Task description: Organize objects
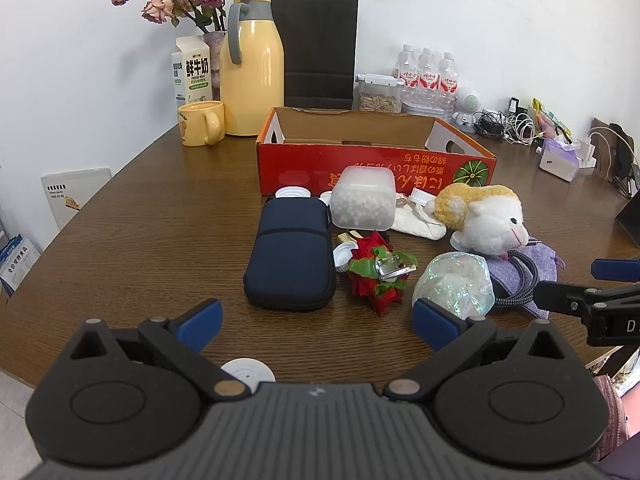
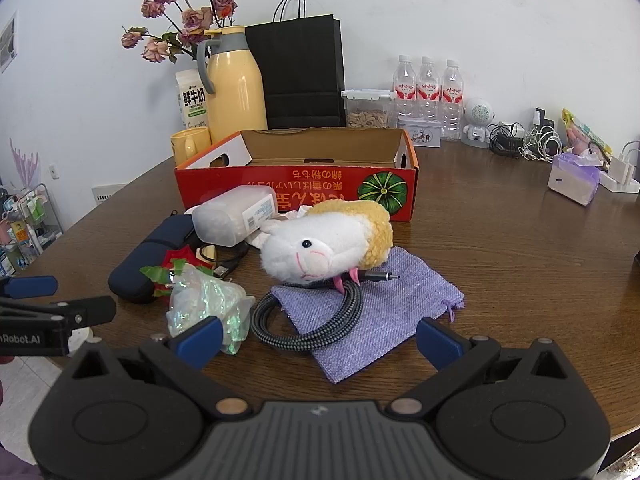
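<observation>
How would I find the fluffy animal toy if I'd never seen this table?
Look for the big red cardboard box on the brown table. Right in front of it, the plush toy lies partly on a purple cloth pouch. It's the only furry thing: white face, yellow woolly back, pink nose.

White wall [image 1: 480, 20] behind, evenly lit; round wooden table [image 1: 160, 240] set against it; pale tiled floor [image 1: 12, 420] glimpsed at left; wire rack [image 2: 32, 216] seen beyond

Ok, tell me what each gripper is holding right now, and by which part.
Nothing is held. The left gripper and the right gripper both stand wide open above the table, with no object between their fingers.
</observation>
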{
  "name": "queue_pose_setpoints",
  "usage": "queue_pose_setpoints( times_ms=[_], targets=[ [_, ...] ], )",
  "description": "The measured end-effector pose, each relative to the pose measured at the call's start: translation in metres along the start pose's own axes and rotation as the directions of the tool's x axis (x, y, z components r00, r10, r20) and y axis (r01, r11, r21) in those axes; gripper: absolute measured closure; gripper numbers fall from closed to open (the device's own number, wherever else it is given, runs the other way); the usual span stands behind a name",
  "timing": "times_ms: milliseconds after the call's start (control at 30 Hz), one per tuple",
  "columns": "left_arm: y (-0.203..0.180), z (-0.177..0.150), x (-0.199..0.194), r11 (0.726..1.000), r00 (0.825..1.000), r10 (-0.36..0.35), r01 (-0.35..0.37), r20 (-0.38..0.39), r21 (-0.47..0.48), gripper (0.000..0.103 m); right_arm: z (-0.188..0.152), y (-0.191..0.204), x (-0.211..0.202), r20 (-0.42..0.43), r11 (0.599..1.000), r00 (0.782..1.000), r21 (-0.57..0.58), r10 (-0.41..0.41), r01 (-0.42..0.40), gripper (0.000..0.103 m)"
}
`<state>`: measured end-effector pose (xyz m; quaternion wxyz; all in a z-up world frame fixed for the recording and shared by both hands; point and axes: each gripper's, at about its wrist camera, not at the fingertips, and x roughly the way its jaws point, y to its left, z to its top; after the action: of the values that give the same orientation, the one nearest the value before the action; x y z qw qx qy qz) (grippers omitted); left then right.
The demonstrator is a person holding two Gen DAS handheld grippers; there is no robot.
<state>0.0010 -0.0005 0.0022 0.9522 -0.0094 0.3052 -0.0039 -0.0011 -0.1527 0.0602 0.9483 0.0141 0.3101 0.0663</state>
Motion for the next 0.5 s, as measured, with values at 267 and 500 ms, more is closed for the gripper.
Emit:
queue_pose_setpoints(
  times_ms=[267,500],
  targets=[
    [0.0003,-0.0004,0.0002,1.000,1.000,-0.001,0.001,-0.001,0.000,0.000,-0.0002,-0.0003,0.0002,0.000,1.000,1.000,0.001,0.000,0.000,0.000],
    [0.0000,0.0000,0.0002,1.000,1.000,-0.001,0.001,-0.001,-0.001,0.000,0.0000,0.0000,0.0007,0.000,1.000,1.000,0.001,0.000,0.000,0.000]
  ],
)
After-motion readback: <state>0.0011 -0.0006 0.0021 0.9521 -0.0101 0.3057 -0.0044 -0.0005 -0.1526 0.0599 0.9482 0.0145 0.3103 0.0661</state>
